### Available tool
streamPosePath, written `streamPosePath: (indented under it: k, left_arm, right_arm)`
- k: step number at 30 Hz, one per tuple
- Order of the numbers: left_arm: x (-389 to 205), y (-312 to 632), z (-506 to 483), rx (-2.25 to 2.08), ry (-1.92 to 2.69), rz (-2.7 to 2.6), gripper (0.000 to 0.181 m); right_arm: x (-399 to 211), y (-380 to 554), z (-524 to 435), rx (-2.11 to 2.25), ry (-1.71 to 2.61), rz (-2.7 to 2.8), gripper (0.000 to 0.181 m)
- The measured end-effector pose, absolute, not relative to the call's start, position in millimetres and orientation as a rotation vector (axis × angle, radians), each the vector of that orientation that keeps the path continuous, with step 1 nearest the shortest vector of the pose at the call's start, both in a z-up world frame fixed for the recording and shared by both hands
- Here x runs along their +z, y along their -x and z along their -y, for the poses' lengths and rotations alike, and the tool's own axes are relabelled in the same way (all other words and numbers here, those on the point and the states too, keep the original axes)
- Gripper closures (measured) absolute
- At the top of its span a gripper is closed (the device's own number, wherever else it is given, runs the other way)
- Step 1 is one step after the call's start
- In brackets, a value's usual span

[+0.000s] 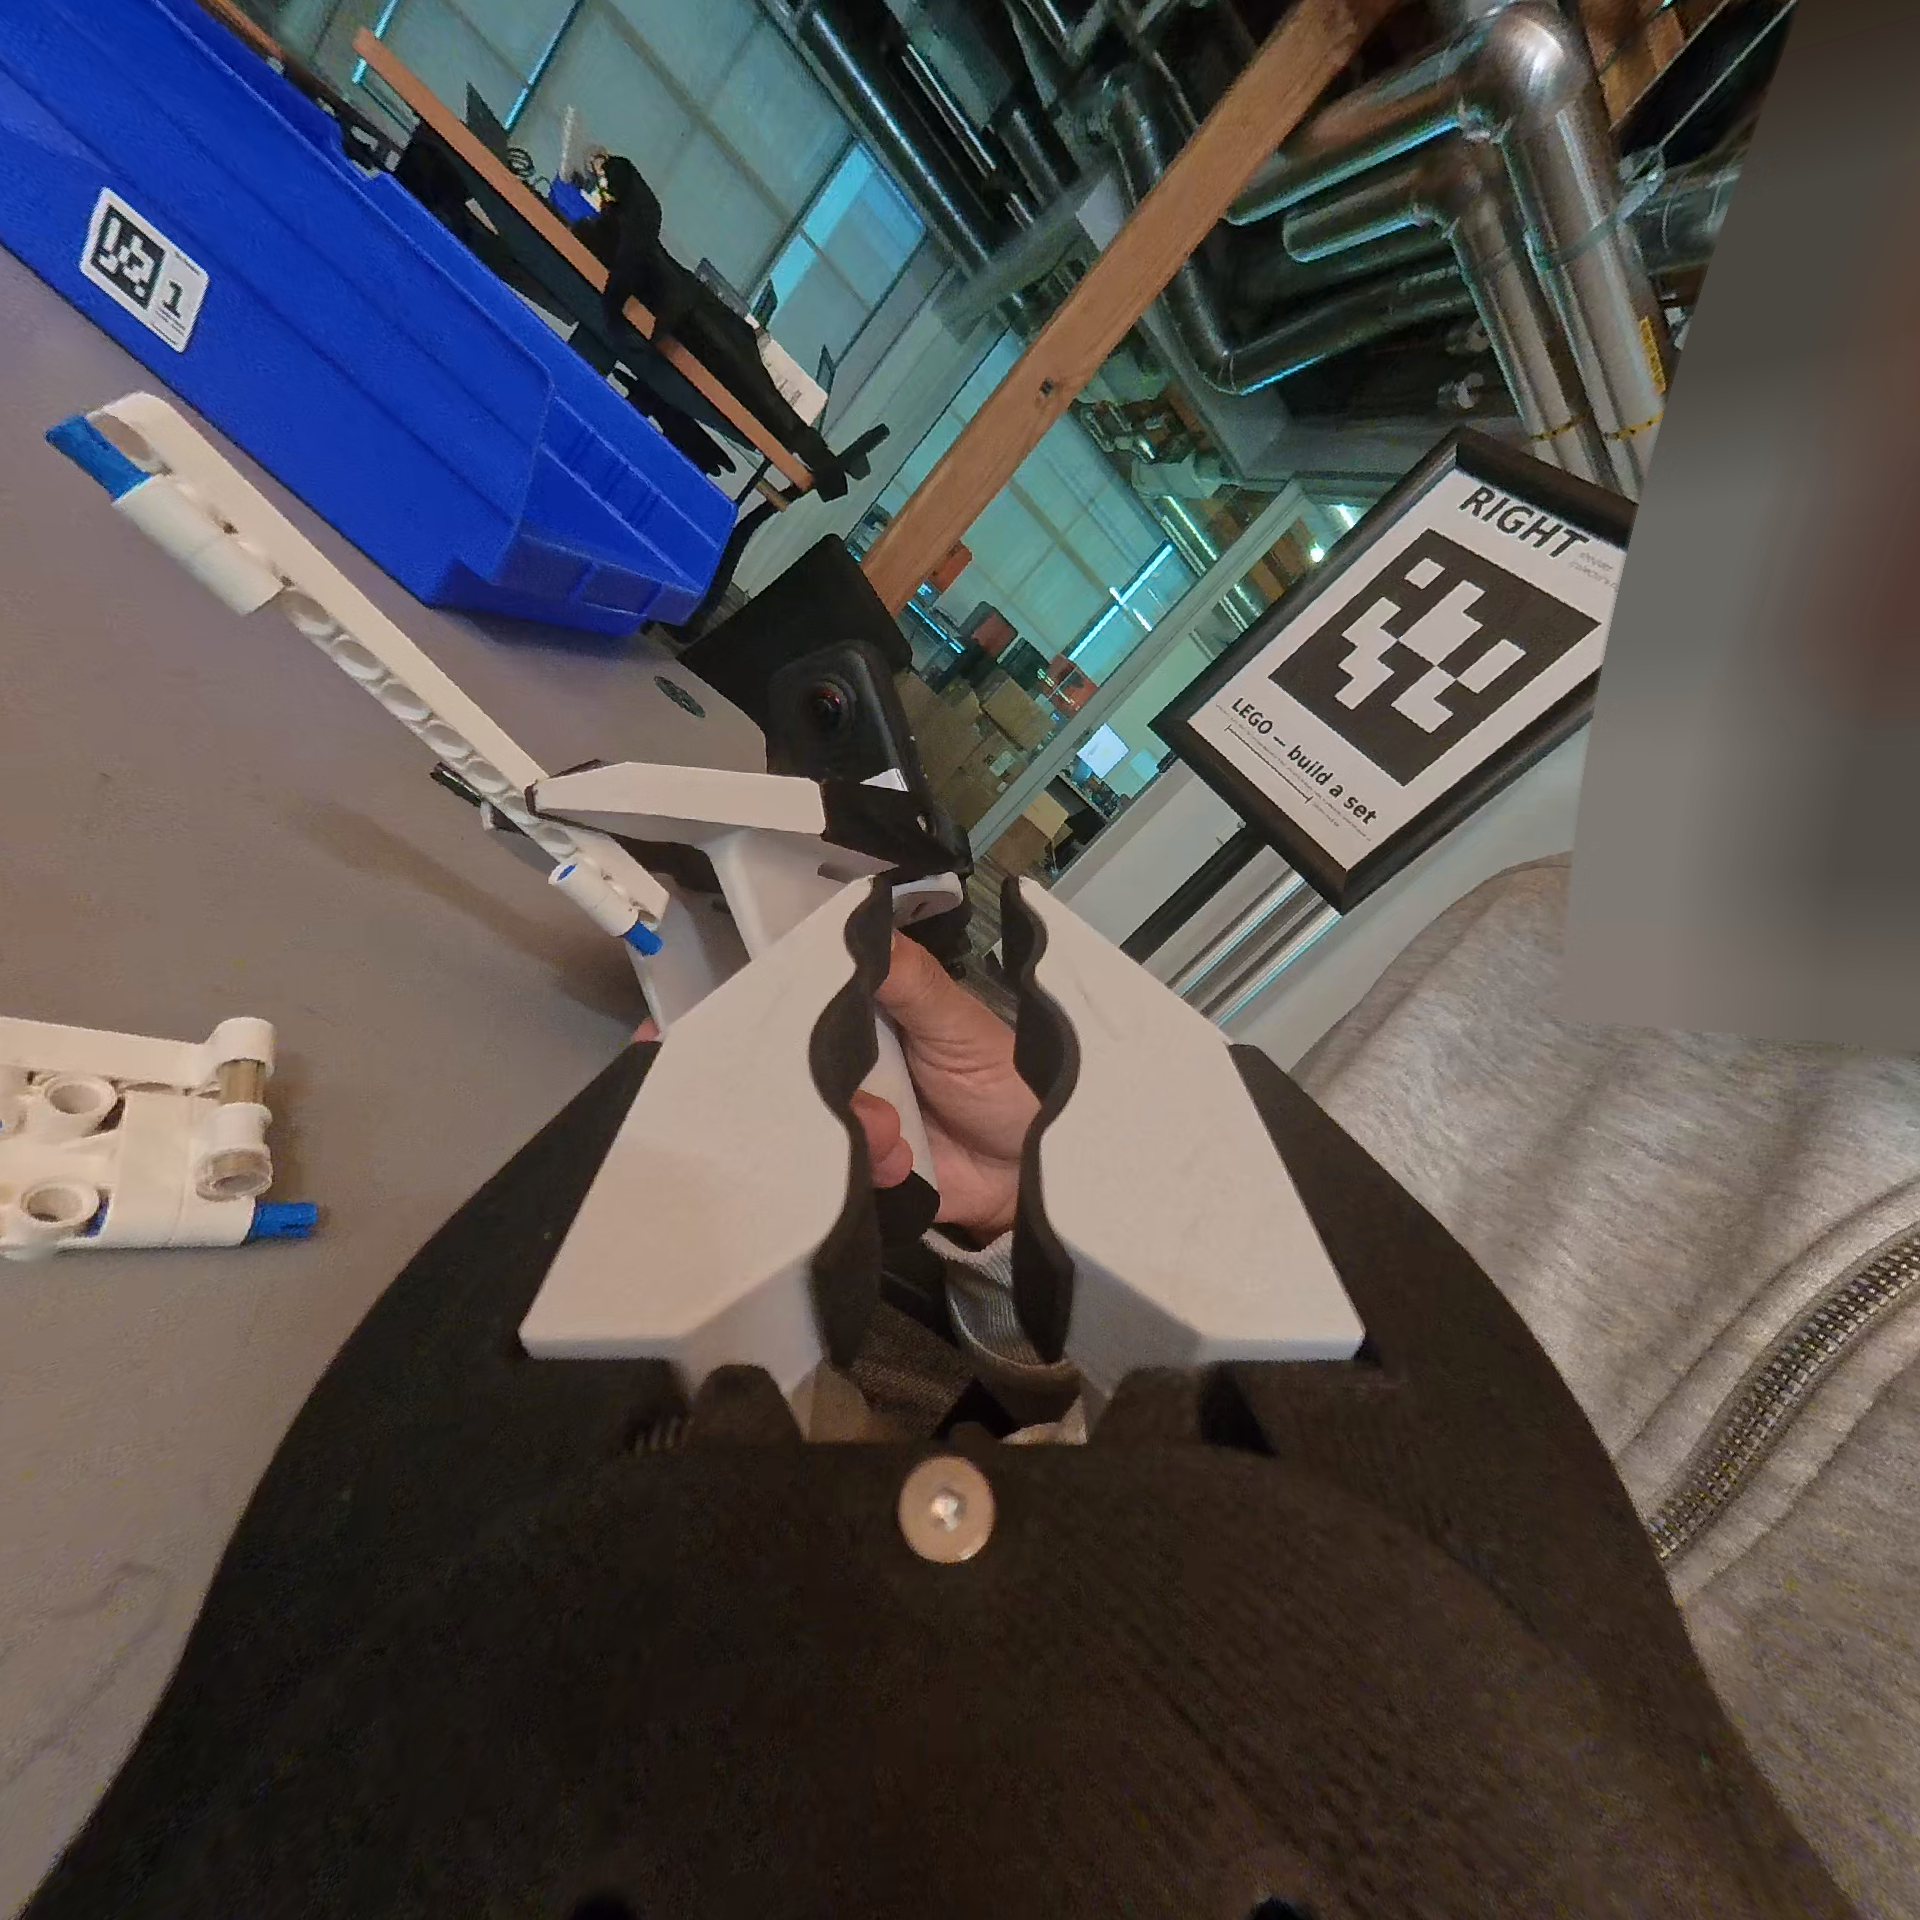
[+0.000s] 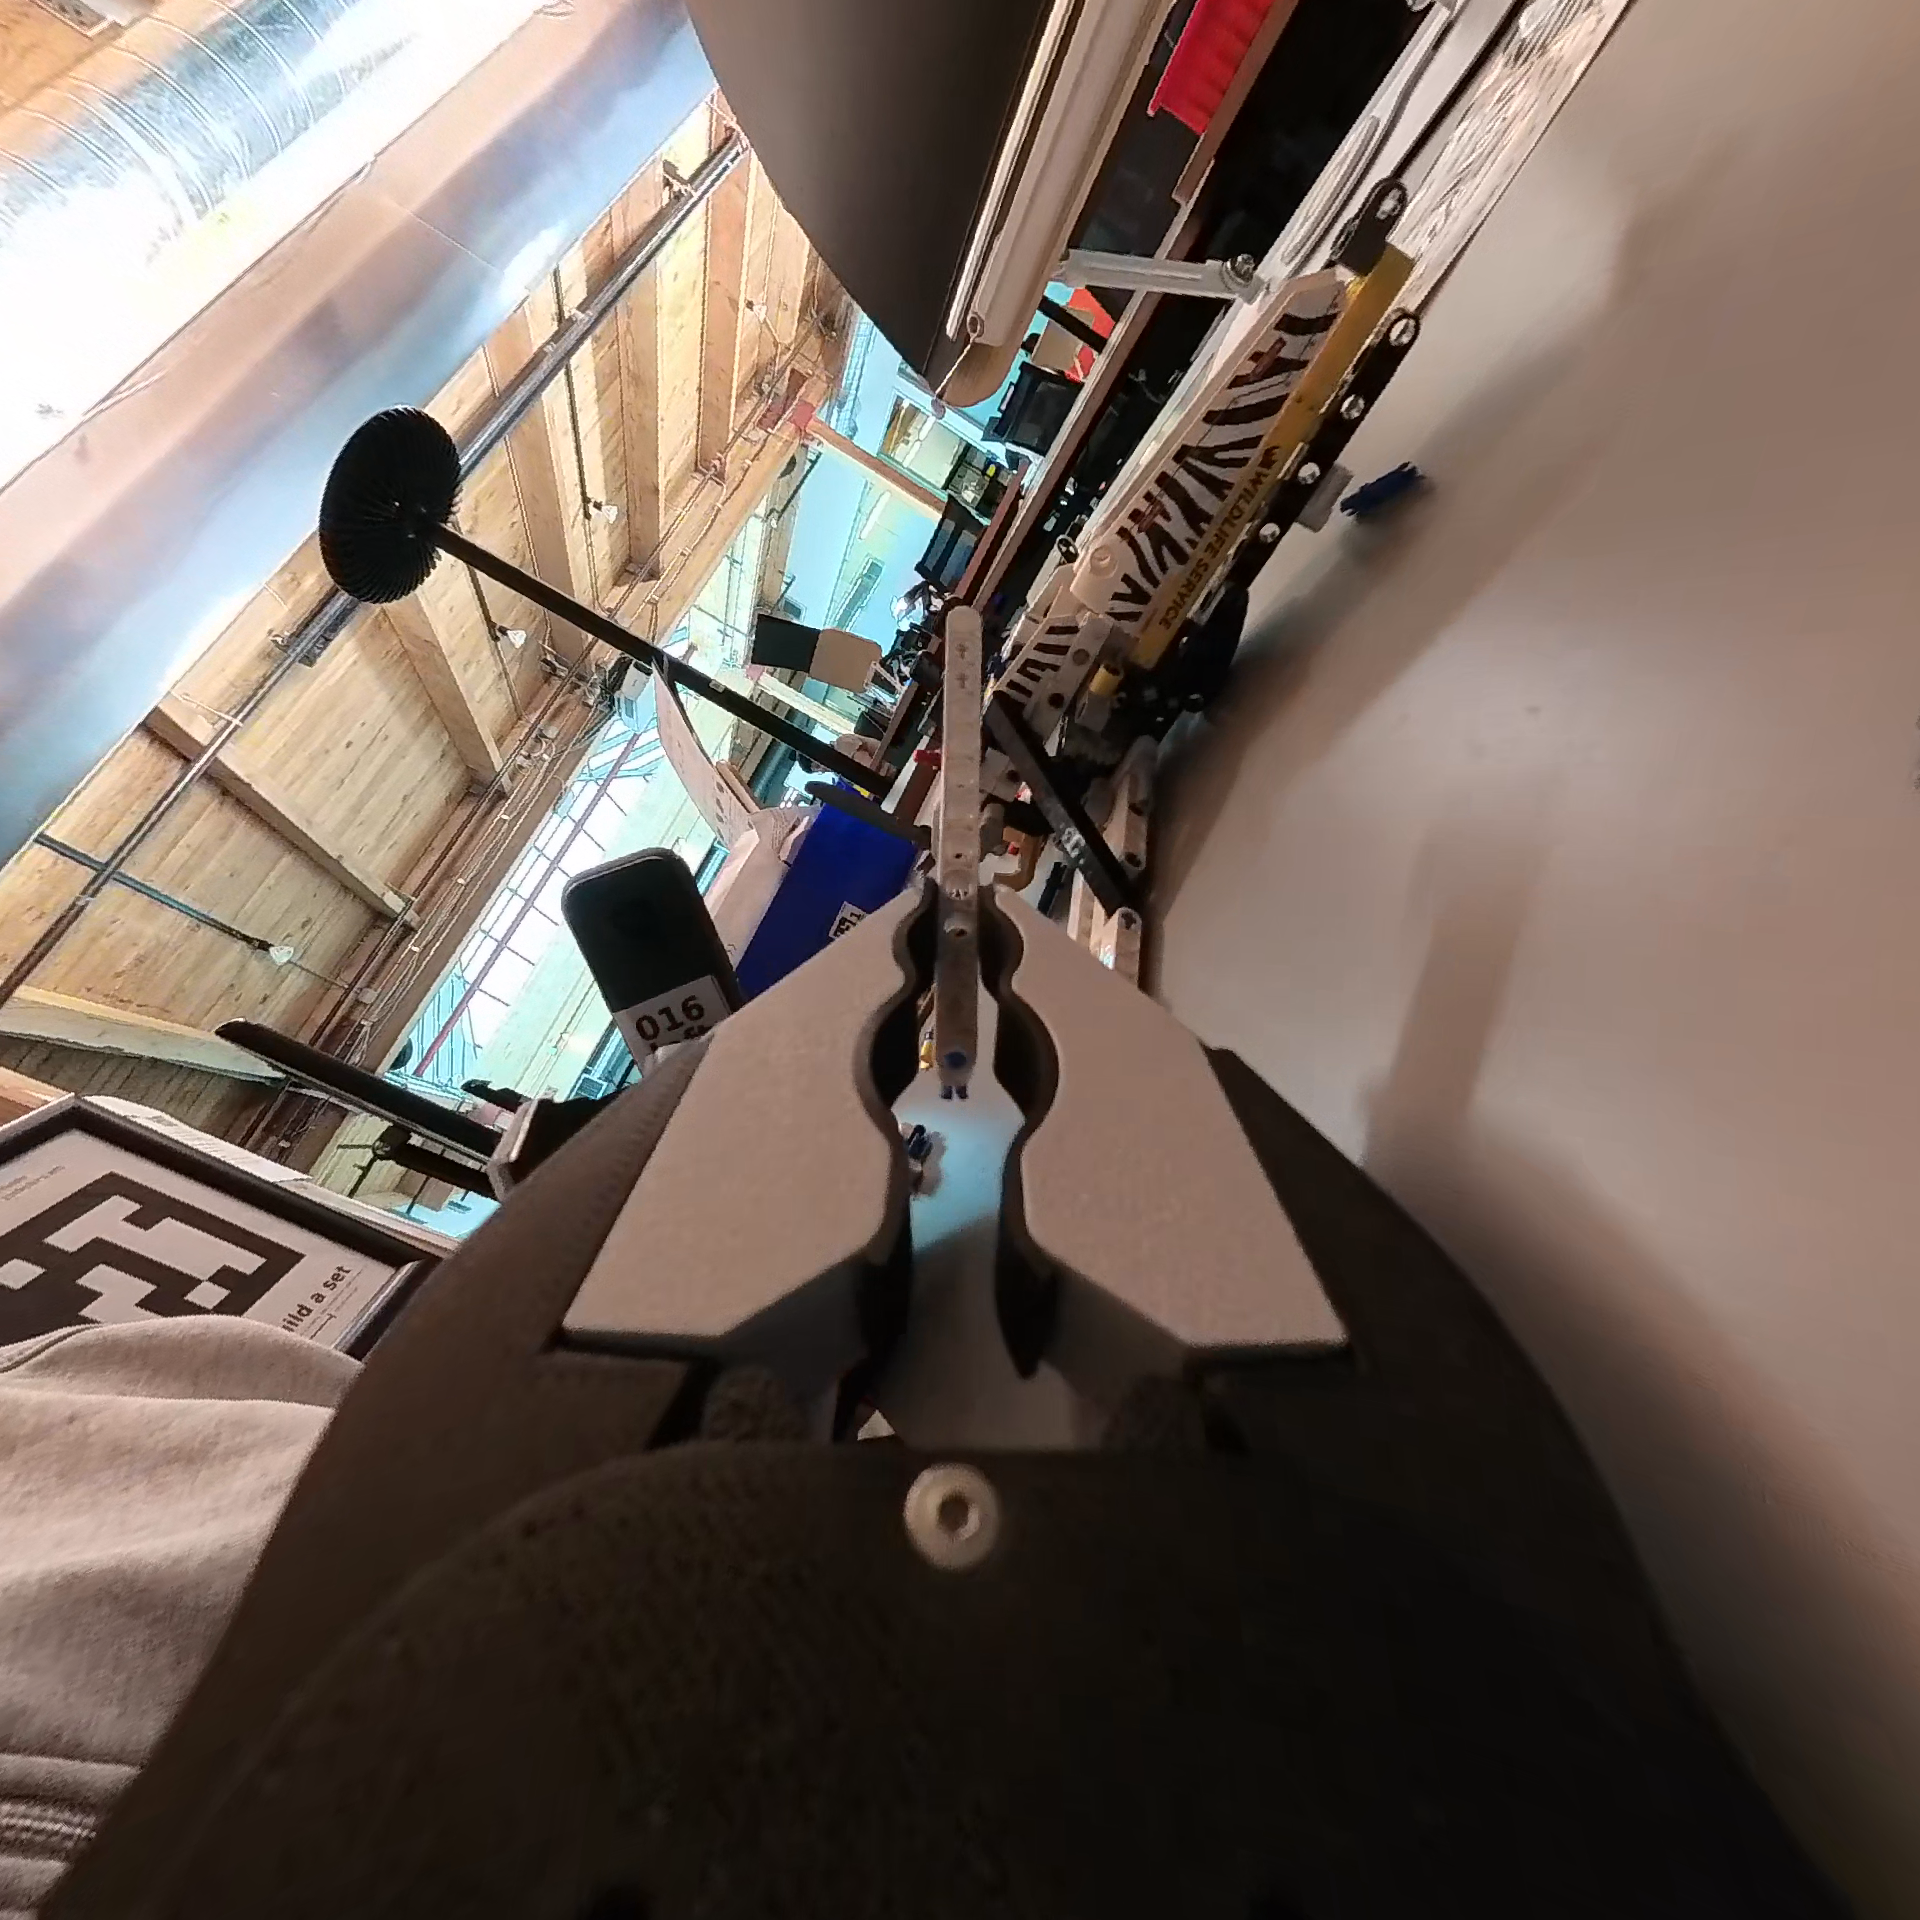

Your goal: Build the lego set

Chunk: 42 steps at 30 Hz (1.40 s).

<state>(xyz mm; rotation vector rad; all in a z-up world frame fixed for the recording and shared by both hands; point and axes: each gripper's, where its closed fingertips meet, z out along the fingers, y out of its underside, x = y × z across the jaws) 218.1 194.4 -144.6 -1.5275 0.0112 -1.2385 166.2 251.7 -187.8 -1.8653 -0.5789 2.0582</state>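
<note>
Pinching long white beam (image 1: 416,665) near one end with right gripper (image 2: 961,914), left gripper (image 1: 940,904) spread empty beside it: light, stiff, likely pivoting.

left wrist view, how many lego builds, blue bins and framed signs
lego builds: 2, the long beam in the right hand-held gripper and the small build on the table
blue bins: 1
framed signs: 1
total: 4
</note>
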Motion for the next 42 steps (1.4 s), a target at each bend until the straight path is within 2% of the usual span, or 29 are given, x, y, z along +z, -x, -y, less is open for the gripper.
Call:
streamPosePath:
  k: [42]
  left_arm:
    - [-143.9,-218.6,-194.6,-1.221,1.525,-0.011,0.164]
  right_arm:
    - [-188.4,-166.3,-251.9,2.063,1.875,0.572,0.176]
